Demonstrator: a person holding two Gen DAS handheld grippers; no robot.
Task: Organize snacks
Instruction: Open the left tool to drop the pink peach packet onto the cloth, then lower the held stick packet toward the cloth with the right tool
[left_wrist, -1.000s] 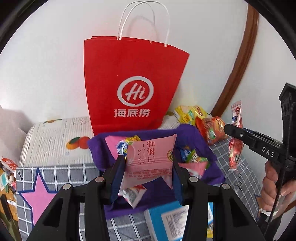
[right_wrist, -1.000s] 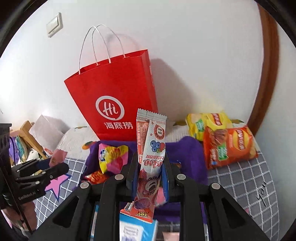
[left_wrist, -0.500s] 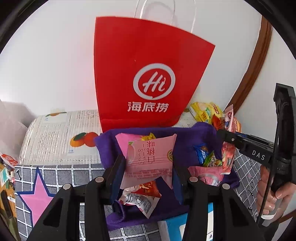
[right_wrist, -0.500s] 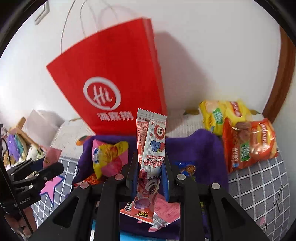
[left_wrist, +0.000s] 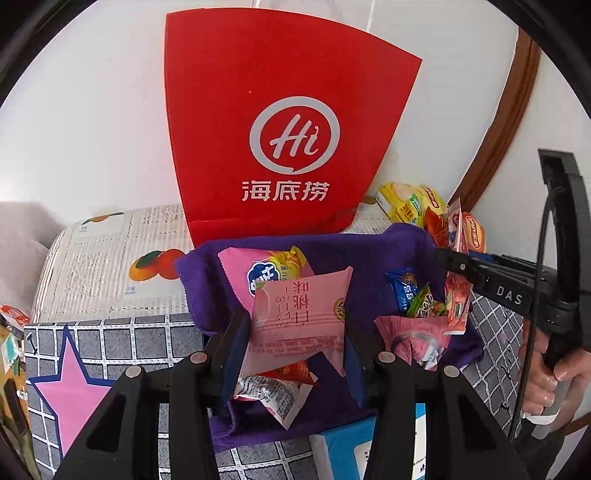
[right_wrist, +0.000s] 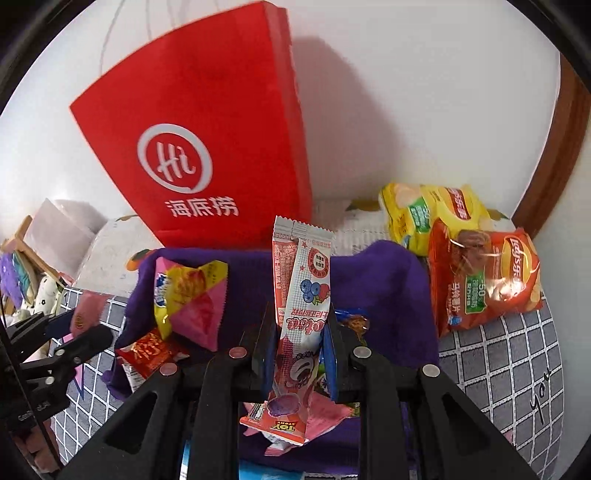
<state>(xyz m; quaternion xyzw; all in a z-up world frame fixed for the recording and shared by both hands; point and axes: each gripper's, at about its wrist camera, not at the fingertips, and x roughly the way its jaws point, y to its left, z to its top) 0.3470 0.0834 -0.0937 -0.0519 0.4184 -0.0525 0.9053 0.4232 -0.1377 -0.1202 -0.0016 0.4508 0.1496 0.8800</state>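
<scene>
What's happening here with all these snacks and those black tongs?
A person is sorting snacks with a gripper in each hand. The left gripper is shut on a pink packet, the right gripper on a long candy stick packet. Both hang over a purple fabric bin that already has several snacks in it.

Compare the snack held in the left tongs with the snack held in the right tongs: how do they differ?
The pink packet in the left tongs is wide and squarish; the long wrapper in the right tongs is narrow. The pink packet is plain pink with printed characters; the long wrapper shows berries on red, white and pink. Both are clamped over the purple cloth bin.
</scene>
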